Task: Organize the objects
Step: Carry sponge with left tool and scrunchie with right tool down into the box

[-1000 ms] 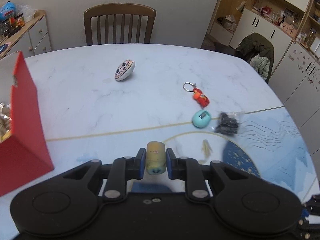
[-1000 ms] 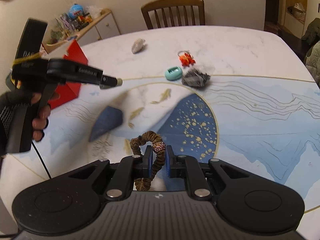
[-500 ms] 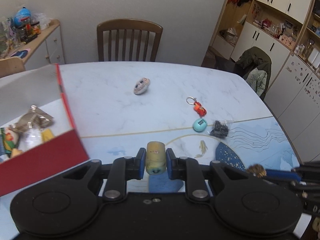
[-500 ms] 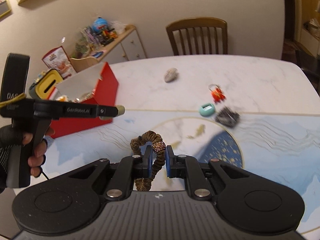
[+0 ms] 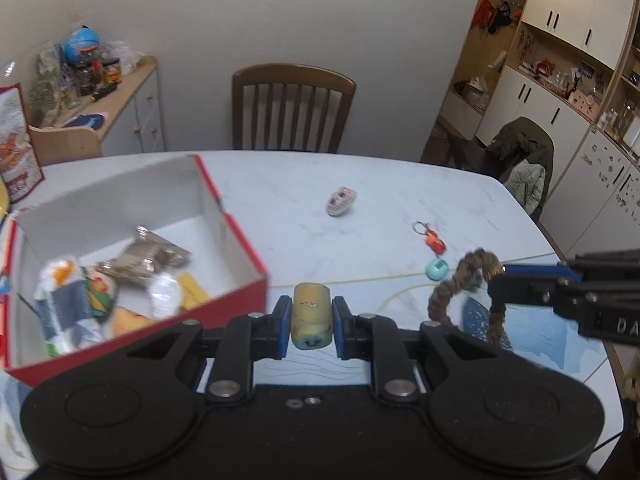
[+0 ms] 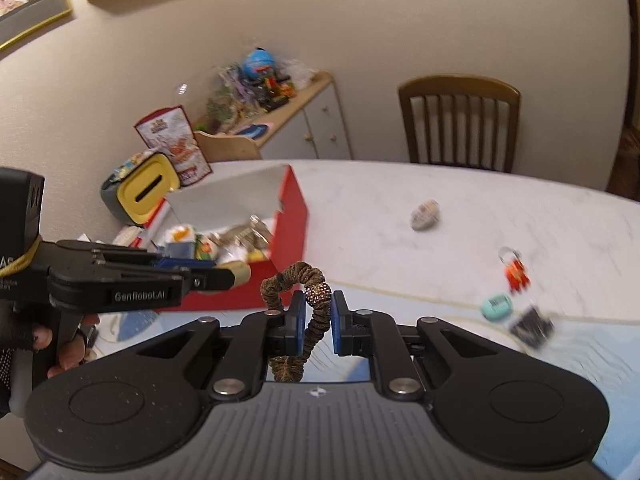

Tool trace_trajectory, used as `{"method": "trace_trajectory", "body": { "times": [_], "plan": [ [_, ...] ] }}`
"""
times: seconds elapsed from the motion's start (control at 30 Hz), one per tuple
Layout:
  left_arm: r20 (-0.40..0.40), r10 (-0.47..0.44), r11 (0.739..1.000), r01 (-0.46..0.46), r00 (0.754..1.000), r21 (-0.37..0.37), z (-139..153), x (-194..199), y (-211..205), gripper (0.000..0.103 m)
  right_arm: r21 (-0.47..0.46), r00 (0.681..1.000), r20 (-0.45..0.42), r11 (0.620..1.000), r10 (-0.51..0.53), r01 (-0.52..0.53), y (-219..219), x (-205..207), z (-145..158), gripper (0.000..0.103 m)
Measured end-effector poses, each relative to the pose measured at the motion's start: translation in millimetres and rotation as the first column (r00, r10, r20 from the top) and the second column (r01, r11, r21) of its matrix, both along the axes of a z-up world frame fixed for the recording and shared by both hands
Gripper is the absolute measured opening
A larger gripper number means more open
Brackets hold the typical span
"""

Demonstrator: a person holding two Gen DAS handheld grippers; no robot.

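My left gripper (image 5: 311, 322) is shut on a small yellow cylinder toy (image 5: 311, 320) and holds it above the table, just right of the open red box (image 5: 240, 240). The box holds several packets. My right gripper (image 6: 318, 322) is shut on a brown scrunchie (image 6: 316, 316) with a beaded band; it also shows in the left wrist view (image 5: 460, 280). The left gripper shows in the right wrist view (image 6: 236, 274), near the red box (image 6: 294, 220). On the table lie a striped pebble-like toy (image 5: 340, 201), a red keychain (image 5: 431, 238) and a teal oval gadget (image 5: 437, 269).
A small black bag (image 6: 532, 326) lies beside the teal gadget (image 6: 496, 306). A wooden chair (image 5: 292, 110) stands at the table's far side. A sideboard (image 5: 108, 112) with clutter is at the back left. A yellow and grey container (image 6: 138, 194) stands behind the box.
Both grippers have risen and swung left toward the red box, each still holding its object. The box's inside has come into view.
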State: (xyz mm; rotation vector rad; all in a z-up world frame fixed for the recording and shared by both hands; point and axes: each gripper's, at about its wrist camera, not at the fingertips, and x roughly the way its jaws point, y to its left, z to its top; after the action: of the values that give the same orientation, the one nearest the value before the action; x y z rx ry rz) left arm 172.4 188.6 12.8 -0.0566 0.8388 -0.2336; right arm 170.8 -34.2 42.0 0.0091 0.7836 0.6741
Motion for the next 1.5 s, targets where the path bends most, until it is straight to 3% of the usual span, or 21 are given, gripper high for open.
{"method": "trace_trajectory", "body": {
  "times": [0.27,0.67,1.1,1.5],
  "plan": [
    [0.042,0.045,0.998,-0.047,0.998,0.031,16.9,6.6,56.4,0.019,-0.014,0.998,0.037,0.999,0.047,-0.046,62.9,17.3,11.5,0.012],
    [0.037,0.082,0.992,-0.085,0.996,0.091,12.4,35.1,123.2,0.019,-0.049,0.996,0.041,0.996,0.076,-0.074,149.5,56.9,5.0,0.012],
    [-0.046,0.024,0.992,-0.018,0.999,0.126,-38.6,73.1,143.2,0.019,-0.182,0.997,0.04,0.982,0.063,-0.055,216.3,97.4,-40.2,0.012],
    [-0.109,0.001,0.989,0.015,0.994,0.147,-79.9,107.0,147.0,0.019,-0.319,0.997,0.04,0.946,0.068,-0.052,260.0,122.1,-85.4,0.012]
  ]
}}
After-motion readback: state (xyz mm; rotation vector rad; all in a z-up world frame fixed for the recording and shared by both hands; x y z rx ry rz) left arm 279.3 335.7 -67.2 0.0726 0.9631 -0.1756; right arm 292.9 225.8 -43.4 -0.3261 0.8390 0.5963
